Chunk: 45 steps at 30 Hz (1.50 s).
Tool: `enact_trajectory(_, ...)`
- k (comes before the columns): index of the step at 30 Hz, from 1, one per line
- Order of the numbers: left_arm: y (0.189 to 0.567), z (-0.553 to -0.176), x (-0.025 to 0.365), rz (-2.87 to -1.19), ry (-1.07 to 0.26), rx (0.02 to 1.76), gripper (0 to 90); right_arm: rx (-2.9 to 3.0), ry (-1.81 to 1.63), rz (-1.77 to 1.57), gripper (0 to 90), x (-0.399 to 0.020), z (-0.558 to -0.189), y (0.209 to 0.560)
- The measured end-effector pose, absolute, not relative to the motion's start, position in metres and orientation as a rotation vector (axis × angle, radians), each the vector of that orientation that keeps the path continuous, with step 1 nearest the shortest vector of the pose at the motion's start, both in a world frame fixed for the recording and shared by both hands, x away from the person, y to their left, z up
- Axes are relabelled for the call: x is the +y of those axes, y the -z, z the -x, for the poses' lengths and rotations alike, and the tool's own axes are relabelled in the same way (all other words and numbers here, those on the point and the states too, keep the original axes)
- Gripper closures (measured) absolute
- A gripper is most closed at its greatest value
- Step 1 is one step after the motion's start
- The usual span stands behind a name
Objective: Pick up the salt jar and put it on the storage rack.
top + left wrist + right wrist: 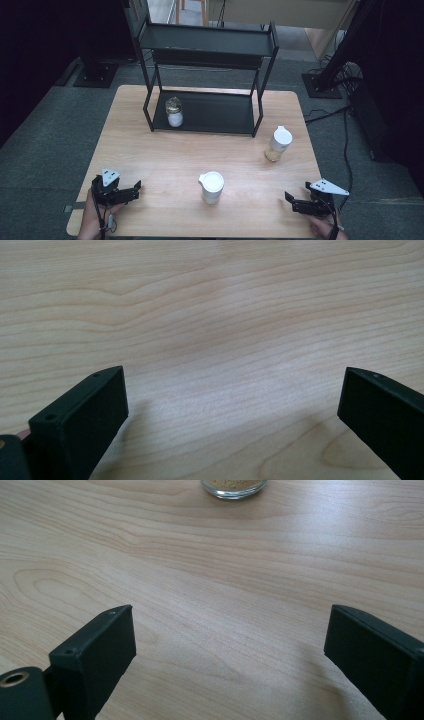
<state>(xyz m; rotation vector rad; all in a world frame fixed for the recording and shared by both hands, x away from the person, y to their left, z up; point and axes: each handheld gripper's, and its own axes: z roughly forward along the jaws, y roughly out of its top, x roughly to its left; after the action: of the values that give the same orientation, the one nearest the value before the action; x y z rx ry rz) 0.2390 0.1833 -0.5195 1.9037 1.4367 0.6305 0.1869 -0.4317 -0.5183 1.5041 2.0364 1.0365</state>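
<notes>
White-lidded squat plastic jar (211, 187), lower centre of high view, upright, btwn left gripper (134, 189) & right gripper (291, 200) (both jaws wide, empty), roughly equidistant.

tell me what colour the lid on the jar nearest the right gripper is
White, on the jar with tan contents; it shows best in the high view.

High view: from above the near edge, looking forward and down over the whole table (150, 165). Gripper views: close to the tabletop, aimed along it; the right one shares the glass jar (234, 487) (278, 144) with the high view
</notes>
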Motion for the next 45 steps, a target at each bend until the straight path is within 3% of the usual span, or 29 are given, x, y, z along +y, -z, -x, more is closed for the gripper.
enact_trajectory(45,0.520,-0.233,0.199,-1.876,-0.538,1.448,0.0,2.012,-1.047,-1.519,6.2,-0.433,-0.187,0.517)
